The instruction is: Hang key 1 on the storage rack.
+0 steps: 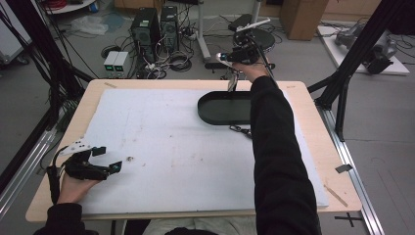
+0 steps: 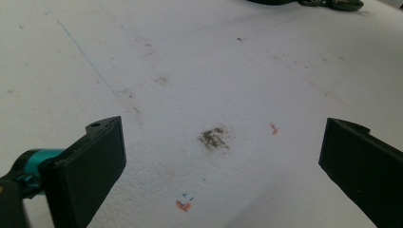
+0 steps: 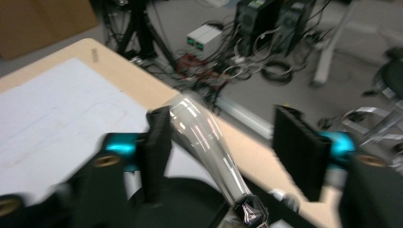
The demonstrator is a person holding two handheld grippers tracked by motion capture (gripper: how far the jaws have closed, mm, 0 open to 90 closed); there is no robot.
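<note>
A shiny metal utensil handle [image 3: 204, 137] slants down between my right gripper's [image 3: 223, 123] jaws. It leans on the one jaw and stands well apart from the other, so this gripper is open. The handle's lower end hangs over a black oval tray [image 3: 190, 199]. In the high view the right gripper [image 1: 235, 56] is held above the table's far edge. The metal piece [image 1: 232, 83] dangles below it at the back rim of the tray [image 1: 205, 110]. My left gripper [image 1: 108, 159] rests open and empty at the near left, over the white mat [image 2: 214, 71].
A small dark chain-like item [image 1: 240, 129] lies on the mat just in front of the tray. The mat [image 1: 161, 147] carries a dirt smudge [image 2: 214, 137] and small pen marks. Computers, cables and a chair base [image 1: 259, 39] stand on the floor beyond the table.
</note>
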